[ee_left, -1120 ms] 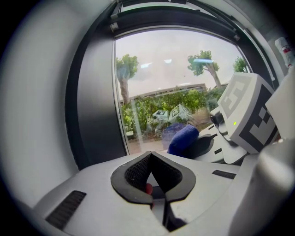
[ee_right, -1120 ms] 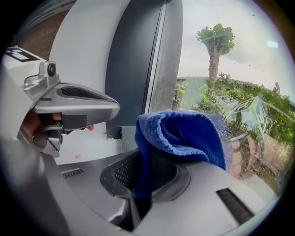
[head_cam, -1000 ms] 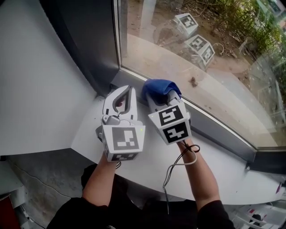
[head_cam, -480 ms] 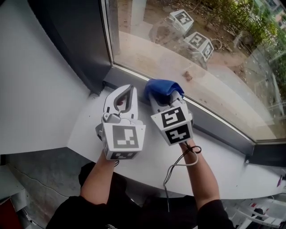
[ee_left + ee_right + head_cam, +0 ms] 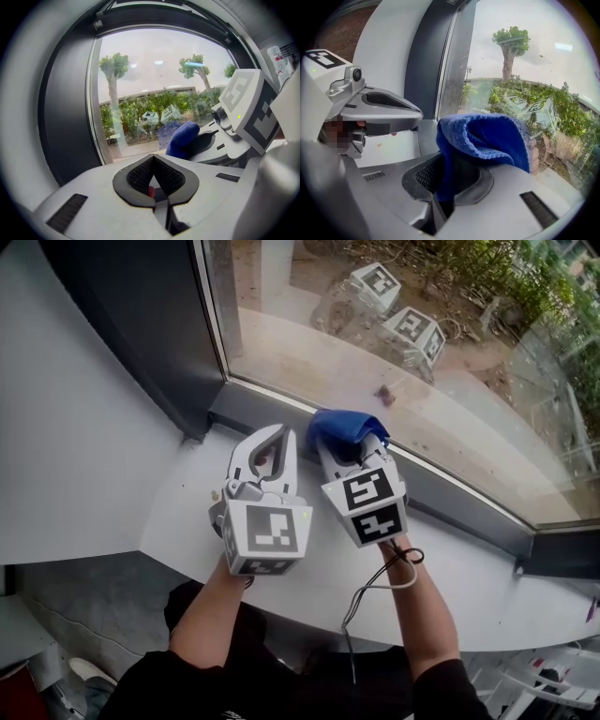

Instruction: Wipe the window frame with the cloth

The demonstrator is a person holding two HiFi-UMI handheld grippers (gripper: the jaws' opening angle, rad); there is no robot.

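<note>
A folded blue cloth (image 5: 343, 425) (image 5: 485, 138) (image 5: 182, 138) is pinched in my right gripper (image 5: 339, 448), whose jaws are shut on it. The cloth sits against the dark grey lower window frame (image 5: 441, 498), just below the glass. My left gripper (image 5: 272, 442) rests beside it on the white sill (image 5: 178, 507), its jaws shut with nothing between them (image 5: 154, 185). From the right gripper view the left gripper (image 5: 375, 105) shows at the left, over the sill.
The dark vertical frame post (image 5: 141, 324) stands at the left, meeting the lower frame in a corner (image 5: 211, 423). White wall (image 5: 56, 427) lies to the left. Glass (image 5: 394, 343) reflects both marker cubes. The sill runs on to the right (image 5: 525, 601).
Both grippers have shifted slightly rightward along the sill, away from the left corner, with the cloth still held against the lower frame.
</note>
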